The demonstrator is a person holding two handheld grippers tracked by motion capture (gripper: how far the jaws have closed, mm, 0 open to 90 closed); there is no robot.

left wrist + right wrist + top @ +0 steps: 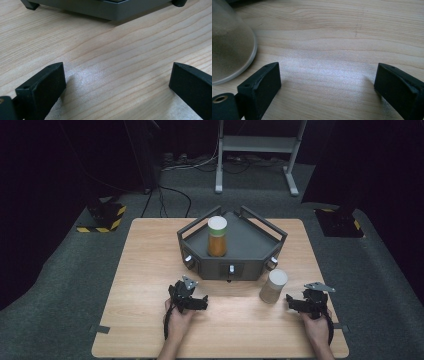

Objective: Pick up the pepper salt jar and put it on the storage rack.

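Jar with pale contents (273, 286) stands upright on the wooden table (150, 270), near and right of the dark grey tray (252, 251), and it is the thing closest to a gripper. Going from large to small: the table carries the tray at its far middle, and inside the tray stands a second jar with amber contents and a white lid (217, 236), upright on the left part. The pale jar is outside the tray, just beside its near right corner. The right gripper (299, 303) rests low on the table just right of this jar, jaws spread wide with nothing between them; in the right gripper view the jar's base (229, 47) is at the left, apart from the jaws. The left gripper (196, 301) lies near the tray's front, also spread wide and empty. I judge the work is at the approach step: next the right gripper should turn toward the pale jar, bring the jaws around its body and close.
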